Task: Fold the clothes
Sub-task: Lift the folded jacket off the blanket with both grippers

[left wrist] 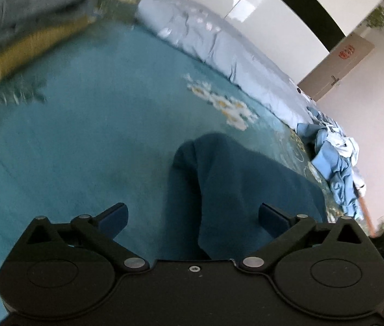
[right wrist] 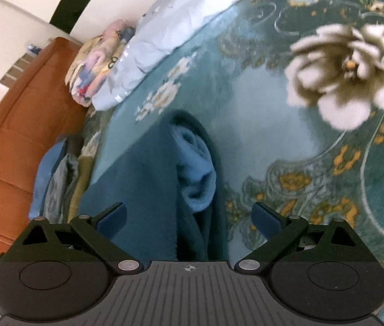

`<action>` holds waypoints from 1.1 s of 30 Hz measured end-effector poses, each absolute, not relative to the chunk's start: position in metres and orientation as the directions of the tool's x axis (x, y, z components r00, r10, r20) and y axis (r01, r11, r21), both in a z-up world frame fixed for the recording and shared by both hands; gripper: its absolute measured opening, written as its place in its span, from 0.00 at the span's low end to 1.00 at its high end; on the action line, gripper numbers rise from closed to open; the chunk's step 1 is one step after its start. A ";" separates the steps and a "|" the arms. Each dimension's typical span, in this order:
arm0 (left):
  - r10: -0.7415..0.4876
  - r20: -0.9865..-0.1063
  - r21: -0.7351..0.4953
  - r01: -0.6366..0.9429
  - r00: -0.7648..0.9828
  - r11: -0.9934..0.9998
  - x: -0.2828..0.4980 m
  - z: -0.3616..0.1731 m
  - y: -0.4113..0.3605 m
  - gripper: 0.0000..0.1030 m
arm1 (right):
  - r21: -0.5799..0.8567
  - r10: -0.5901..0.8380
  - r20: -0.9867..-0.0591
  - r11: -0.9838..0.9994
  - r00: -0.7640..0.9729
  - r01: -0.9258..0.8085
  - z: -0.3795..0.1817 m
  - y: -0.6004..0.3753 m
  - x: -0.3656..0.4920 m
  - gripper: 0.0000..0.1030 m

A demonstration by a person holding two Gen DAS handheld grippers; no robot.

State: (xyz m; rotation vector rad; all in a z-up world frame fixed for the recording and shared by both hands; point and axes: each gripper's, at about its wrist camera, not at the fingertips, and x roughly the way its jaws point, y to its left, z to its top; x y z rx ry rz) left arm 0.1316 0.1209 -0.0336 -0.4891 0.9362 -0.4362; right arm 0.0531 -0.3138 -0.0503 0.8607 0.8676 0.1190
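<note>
Left wrist view shows the left gripper [left wrist: 193,217] with its jaws spread wide and nothing between the pads. Just ahead of it, at lower centre of the frame, lies the dark teal garment [left wrist: 235,184], bunched into a rounded ridge on the teal floral bedspread [left wrist: 83,125]. Whether the jaws touch the cloth cannot be told; they look to hang just above it.

Right wrist view has the right gripper [right wrist: 188,217] likewise spread, holding nothing, over the same dark teal garment [right wrist: 148,190], which fills the lower centre. A paler blue inner face [right wrist: 197,168] shows where the cloth has rolled open, so it looks like a thick fleece of 2 tones.

By my judgement the garment is soft, limp and fairly bulky: it will sag and drag rather than hold a shape, and its nap should grip the pads well, so slipping is a small risk. Pinching a single layer at an edge or corner would serve better than biting the thick ridge, where several layers could come up together.

At upper right of the left view a crumpled light blue heap [left wrist: 333,157] waits near the bed's edge, and a pale blue quilt [left wrist: 219,43] runs along the top. Folded items [right wrist: 56,179] sit at lower left of the right view.
</note>
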 end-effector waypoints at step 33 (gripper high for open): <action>-0.725 -0.514 -0.739 0.192 0.459 0.646 0.140 -0.064 0.105 0.50 | 0.848 0.595 -0.452 0.517 0.665 0.114 -0.089 -0.315 0.081 0.39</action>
